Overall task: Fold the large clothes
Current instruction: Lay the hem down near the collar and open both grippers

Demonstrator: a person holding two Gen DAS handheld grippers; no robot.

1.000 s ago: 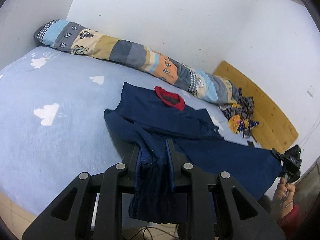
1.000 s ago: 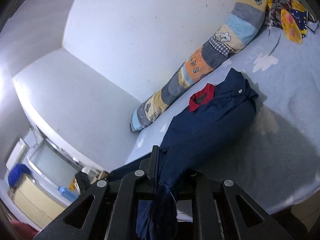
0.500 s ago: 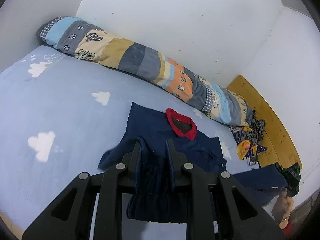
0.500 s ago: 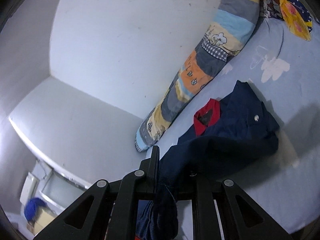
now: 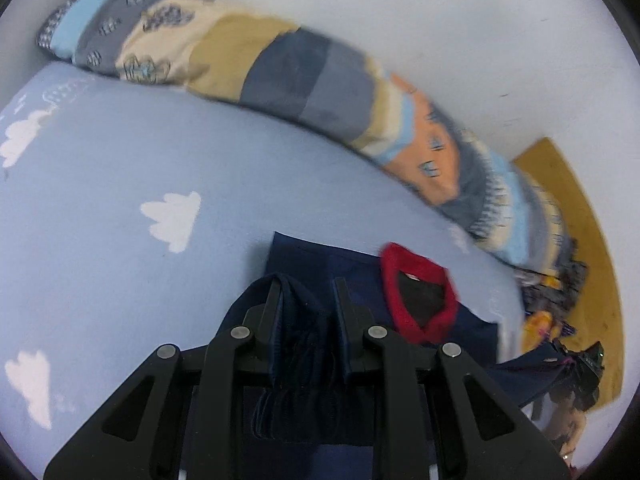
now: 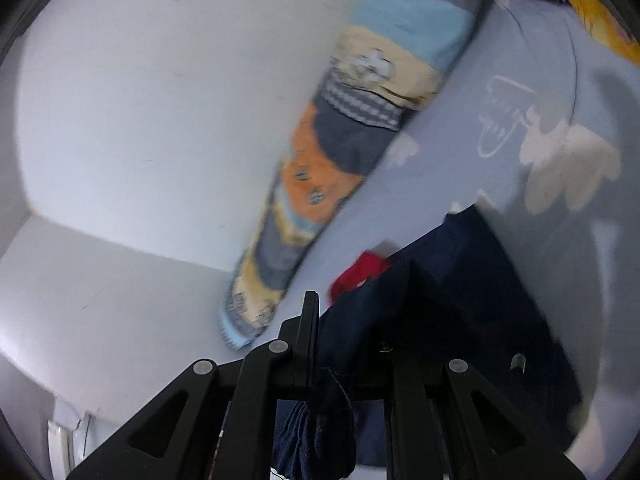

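On the pale-blue cloud-print bed sheet (image 5: 120,168), the dark navy red-collared garment (image 5: 360,280) is mid-fold: left gripper (image 5: 306,292) and right gripper (image 6: 348,320) each clench its hem near the red collar (image 5: 420,304), unreleased, further folds probably remaining.

Bed (image 5: 120,184) in pale blue cloud-print sheet carrying navy garment (image 5: 312,256) with red collar, long patchwork bolster (image 5: 304,80) lying along the wall edge, crumpled patterned cloth (image 5: 556,300) sitting at far end
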